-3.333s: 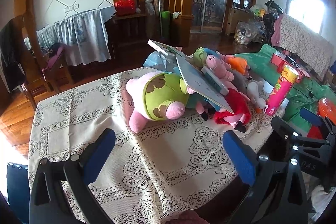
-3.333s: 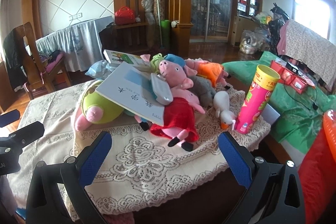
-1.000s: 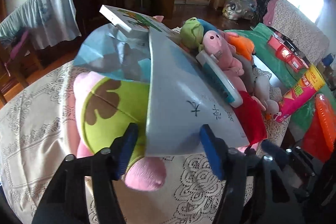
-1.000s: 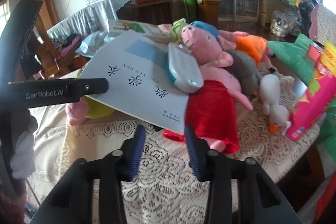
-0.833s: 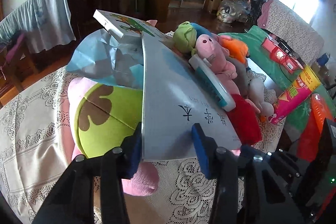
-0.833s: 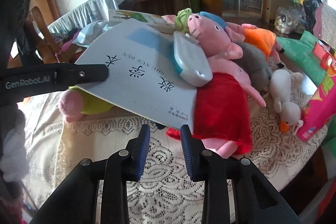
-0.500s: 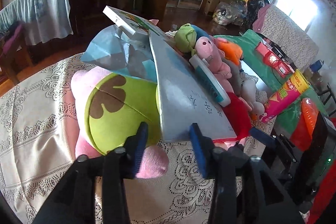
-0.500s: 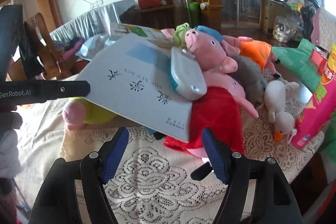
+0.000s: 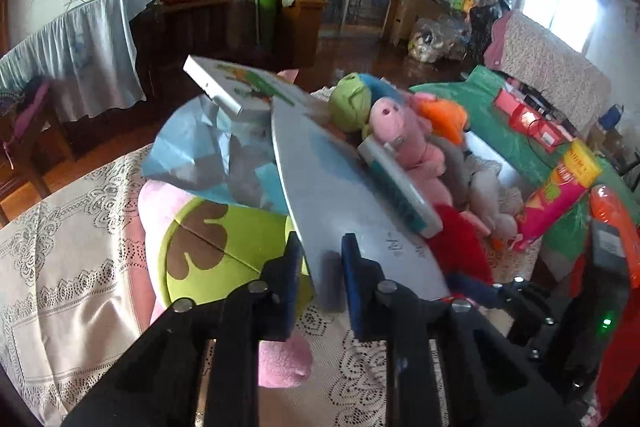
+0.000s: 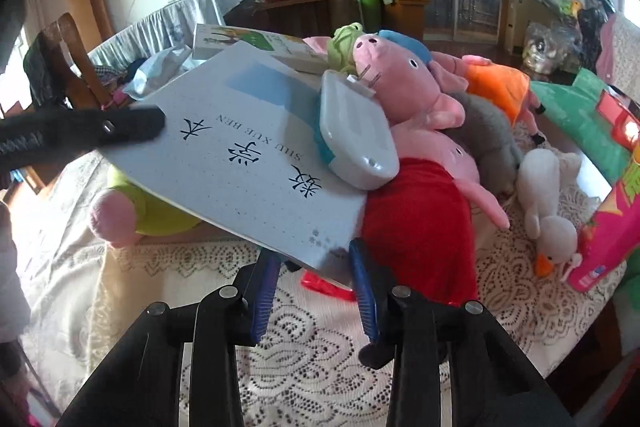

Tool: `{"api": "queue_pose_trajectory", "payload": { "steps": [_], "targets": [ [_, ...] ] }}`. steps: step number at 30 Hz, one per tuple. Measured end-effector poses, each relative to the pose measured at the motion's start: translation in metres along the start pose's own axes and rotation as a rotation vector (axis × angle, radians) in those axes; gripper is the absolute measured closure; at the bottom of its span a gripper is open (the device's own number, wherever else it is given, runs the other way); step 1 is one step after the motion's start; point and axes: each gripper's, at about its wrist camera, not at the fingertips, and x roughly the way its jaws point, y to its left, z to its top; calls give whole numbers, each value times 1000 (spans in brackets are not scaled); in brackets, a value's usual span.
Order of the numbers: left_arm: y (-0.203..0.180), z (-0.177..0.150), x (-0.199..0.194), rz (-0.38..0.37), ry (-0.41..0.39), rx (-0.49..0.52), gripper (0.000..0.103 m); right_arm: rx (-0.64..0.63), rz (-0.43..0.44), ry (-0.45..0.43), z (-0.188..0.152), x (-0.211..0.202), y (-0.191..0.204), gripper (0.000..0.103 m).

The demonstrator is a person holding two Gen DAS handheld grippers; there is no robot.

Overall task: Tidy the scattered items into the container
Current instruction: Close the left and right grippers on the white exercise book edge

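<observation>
On a surface (image 10: 328,379) covered with a cream lace cloth, a pale blue exercise book (image 10: 248,163) lies tilted on a heap of plush toys. The left tool (image 9: 320,259) has just been closing and now pinches the book's near edge between its blue pads, the cover bowing upward. The right tool (image 10: 314,263) has also just been closing around the book's lower corner; the corner sits between its pads, but whether they press on it cannot be told. A white case with a teal edge (image 10: 356,135) rests on the book, leaning against a pink pig plush (image 10: 400,79). Lifting the book would likely tip that case off, and it could slide to the surface or the floor. Two grips on one thin book may bend or tear the cover if the hands pull apart. A green and pink plush (image 9: 224,247) under the book could roll once unweighted. No container for the items can be identified in either view, so nothing can be said of its contents.
</observation>
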Motion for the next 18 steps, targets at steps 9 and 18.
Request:
{"api": "queue_pose_trajectory", "payload": {
  "steps": [9, 18],
  "targets": [
    [37, -34, -70, 35, -35, -35, 88, -85, 165, -41, -11, -46, 50, 74],
    [101, -53, -86, 57, -24, -155, 77, -135, 190, -51, -16, -30, 111, 70]
  ]
}}
